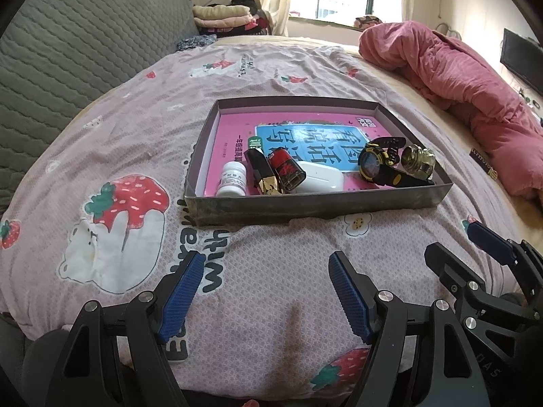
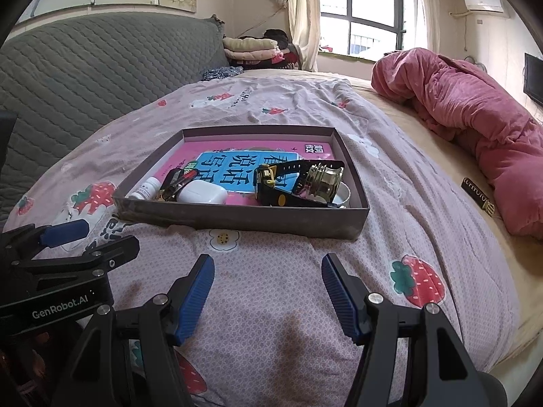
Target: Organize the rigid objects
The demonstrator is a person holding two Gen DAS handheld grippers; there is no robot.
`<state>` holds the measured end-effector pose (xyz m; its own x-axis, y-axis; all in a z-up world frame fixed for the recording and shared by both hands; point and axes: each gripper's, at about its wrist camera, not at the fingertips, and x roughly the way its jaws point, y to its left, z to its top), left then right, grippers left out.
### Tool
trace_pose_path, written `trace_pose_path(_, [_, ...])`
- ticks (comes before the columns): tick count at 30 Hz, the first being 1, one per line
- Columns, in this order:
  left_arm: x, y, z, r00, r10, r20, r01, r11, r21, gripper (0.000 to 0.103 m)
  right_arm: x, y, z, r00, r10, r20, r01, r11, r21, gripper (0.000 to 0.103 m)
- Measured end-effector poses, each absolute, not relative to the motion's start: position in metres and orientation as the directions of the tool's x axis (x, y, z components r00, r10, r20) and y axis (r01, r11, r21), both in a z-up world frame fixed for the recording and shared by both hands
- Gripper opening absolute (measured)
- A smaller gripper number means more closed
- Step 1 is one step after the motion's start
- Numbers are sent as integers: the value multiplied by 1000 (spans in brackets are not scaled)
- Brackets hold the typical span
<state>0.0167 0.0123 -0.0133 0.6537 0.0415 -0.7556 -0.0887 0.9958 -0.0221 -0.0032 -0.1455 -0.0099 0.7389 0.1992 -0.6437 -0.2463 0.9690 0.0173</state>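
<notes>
A shallow grey cardboard box [image 1: 315, 203] [image 2: 237, 218] lies on the bed with a pink book [image 1: 237, 129] [image 2: 217, 147] flat in its bottom. On the book rest a small white bottle [image 1: 231, 179] [image 2: 146, 188], a black and gold lipstick [image 1: 263, 169], a red and black cylinder [image 1: 286, 169], a white earbud case [image 1: 322, 177] [image 2: 202, 194], a black and gold watch [image 1: 380, 162] [image 2: 281, 183] and a brass lidded jar [image 1: 419, 161] [image 2: 322, 178]. My left gripper [image 1: 266, 271] and right gripper [image 2: 268, 273] hover open and empty just short of the box's near wall.
The bed carries a pink strawberry-print sheet [image 1: 135, 156]. A rolled pink duvet [image 1: 458, 78] [image 2: 475, 118] lies along the right side. A grey quilted headboard [image 1: 68, 51] rises at the left, folded blankets [image 2: 253, 49] beyond. A small black tag [image 2: 476, 191] lies right of the box.
</notes>
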Motion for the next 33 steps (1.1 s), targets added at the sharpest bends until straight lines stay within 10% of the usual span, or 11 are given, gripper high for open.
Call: trace_pose_path(33, [21, 27, -9, 648, -17, -761, -69, 994, -82, 77, 6, -158, -15, 712, 192, -675, -213, 976, 53, 65])
